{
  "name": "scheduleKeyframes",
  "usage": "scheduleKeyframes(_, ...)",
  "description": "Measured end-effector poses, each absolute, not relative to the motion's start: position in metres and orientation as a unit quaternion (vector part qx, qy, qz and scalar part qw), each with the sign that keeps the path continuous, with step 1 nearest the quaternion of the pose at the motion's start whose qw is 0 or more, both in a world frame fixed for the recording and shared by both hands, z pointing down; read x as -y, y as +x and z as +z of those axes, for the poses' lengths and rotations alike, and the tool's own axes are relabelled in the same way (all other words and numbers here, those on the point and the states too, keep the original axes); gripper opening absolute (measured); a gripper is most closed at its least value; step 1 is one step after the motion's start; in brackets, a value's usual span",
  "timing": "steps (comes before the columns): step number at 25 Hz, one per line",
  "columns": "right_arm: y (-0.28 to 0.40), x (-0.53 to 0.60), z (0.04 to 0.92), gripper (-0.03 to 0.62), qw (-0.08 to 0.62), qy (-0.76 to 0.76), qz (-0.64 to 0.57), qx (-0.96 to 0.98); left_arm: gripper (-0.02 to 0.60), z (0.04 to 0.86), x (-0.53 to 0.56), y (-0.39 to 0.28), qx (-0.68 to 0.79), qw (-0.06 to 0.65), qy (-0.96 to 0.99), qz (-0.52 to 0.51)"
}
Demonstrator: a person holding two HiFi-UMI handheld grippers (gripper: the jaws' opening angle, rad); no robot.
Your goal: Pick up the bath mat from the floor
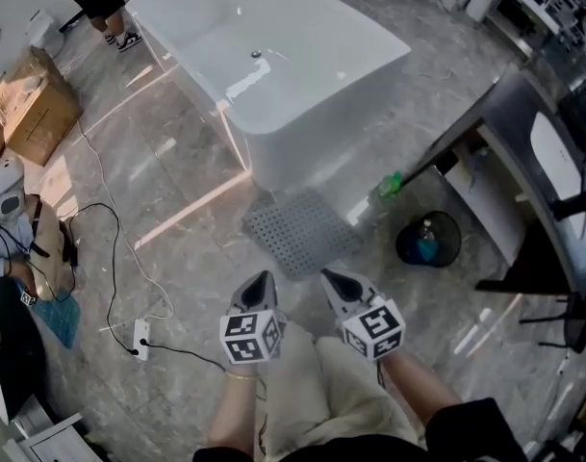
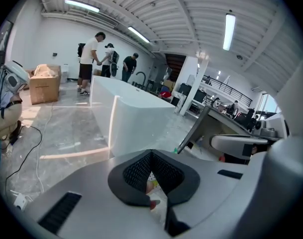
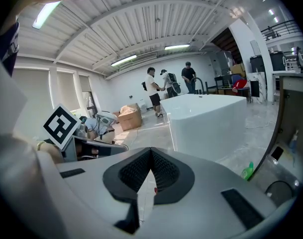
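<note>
The bath mat [image 1: 297, 231], grey and full of small holes, lies flat on the marble floor against the near corner of the white bathtub [image 1: 273, 65]. In the head view my left gripper [image 1: 265, 278] and right gripper [image 1: 328, 278] hang side by side just short of the mat's near edge, both pointing towards it. Each is shut, with nothing between its jaws. The left gripper view shows my left gripper [image 2: 151, 154] with its black tips meeting, and the right gripper view shows the same for my right gripper [image 3: 151, 151]. The mat is hidden in both gripper views.
A black bin [image 1: 429, 241] holding a bottle stands right of the mat, and a green bottle [image 1: 391, 183] sits by the tub. A desk [image 1: 547, 152] runs along the right. A cable with a power strip [image 1: 140, 338] lies at the left, a cardboard box [image 1: 33, 104] beyond it. People stand behind the tub.
</note>
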State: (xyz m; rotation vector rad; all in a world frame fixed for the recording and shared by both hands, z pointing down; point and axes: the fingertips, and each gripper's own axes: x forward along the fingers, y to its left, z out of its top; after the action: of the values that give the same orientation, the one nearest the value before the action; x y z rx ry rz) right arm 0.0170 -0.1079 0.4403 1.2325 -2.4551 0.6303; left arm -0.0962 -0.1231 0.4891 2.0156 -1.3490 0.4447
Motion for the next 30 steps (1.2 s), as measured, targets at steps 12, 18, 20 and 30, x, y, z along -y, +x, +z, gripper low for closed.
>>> scheduleKeyframes(12, 0.011, 0.149, 0.612, 0.011, 0.177, 0.427, 0.229, 0.857, -0.002, 0.651, 0.172, -0.118, 0.515, 0.339, 0.769, 0.17)
scheduleKeyframes(18, 0.01, 0.17, 0.691, 0.011, 0.185, 0.419, 0.213, 0.863, -0.002, 0.734, 0.198, -0.124, 0.52, 0.331, 0.769, 0.171)
scheduleKeyframes(20, 0.009, 0.175, 0.714, 0.011, 0.19, 0.411, 0.211, 0.866, -0.002, 0.759, 0.205, -0.124, 0.52, 0.33, 0.769, 0.172)
scheduleKeyframes(30, 0.013, 0.181, 0.825, 0.011, 0.199, 0.399, 0.204, 0.872, -0.002, 0.873, 0.226, -0.13, 0.525, 0.32, 0.769, 0.176)
